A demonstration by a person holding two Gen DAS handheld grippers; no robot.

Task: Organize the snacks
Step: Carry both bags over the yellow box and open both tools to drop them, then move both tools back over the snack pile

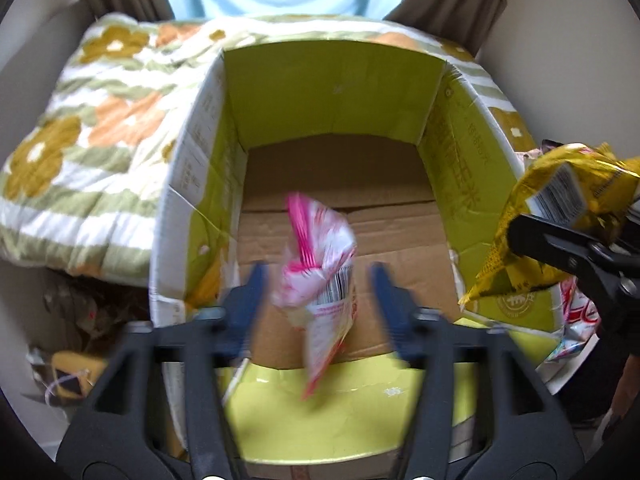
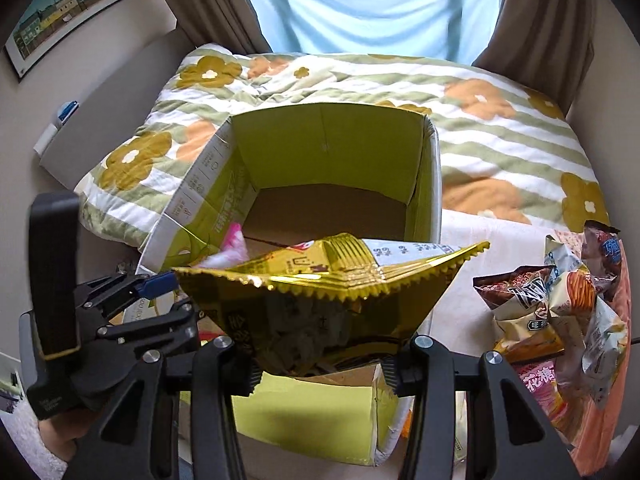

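An open cardboard box (image 1: 332, 88) with yellow-green inner walls and a brown floor stands on the bed. My left gripper (image 1: 316, 304) is over its near edge, open, blue pads (image 1: 248, 304) wide apart. A pink-and-white snack bag (image 1: 320, 280) is between them, blurred and touching neither pad, above the box floor. My right gripper (image 2: 322, 372) is shut on a gold snack bag (image 2: 332, 292), held over the box's (image 2: 328, 148) near right corner. From the right wrist, the left gripper (image 2: 176, 296) shows at the left and a bit of the pink bag (image 2: 234, 244) inside the box.
A floral striped quilt (image 2: 500, 136) covers the bed around and behind the box. A pile of several snack bags (image 2: 560, 308) lies to the right of the box. Loose wrappers (image 1: 68, 376) lie low on the left. Curtains and a bright window stand behind.
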